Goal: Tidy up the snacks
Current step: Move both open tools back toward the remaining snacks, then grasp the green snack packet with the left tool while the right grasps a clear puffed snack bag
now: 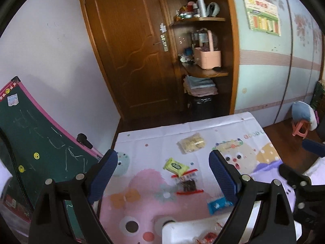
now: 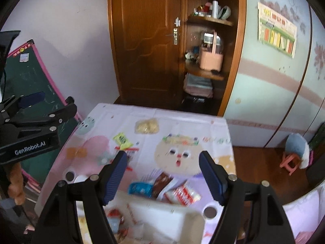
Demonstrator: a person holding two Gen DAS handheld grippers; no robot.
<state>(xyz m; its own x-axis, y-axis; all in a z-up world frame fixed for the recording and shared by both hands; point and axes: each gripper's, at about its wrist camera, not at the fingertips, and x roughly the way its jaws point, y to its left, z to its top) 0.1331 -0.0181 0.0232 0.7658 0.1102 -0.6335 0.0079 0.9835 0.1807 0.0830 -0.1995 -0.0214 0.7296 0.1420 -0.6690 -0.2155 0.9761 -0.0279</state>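
A: What's the biggest thing in front of you?

B: The table, spread with a cartoon-printed cloth. Beyond it stand a brown door and open shelves; a green chalkboard leans on the left.

A: And the white box?

B: The white container sits at the near edge of the table, blurred, with red-wrapped snacks inside.

A: Where are the loose snacks?

B: Farthest is a clear bag of pale crackers. Nearer lies a yellow-green packet, touching a clear red-edged pack with something dark in it. A blue packet lies just beside the container's far side. From your right camera, a brown packet and a red-and-white packet lie right of the blue one.

A: Your tools?

B: Your left gripper hangs above the table with its jaws wide apart, nothing between them. Your right gripper is likewise apart and empty, above the container.
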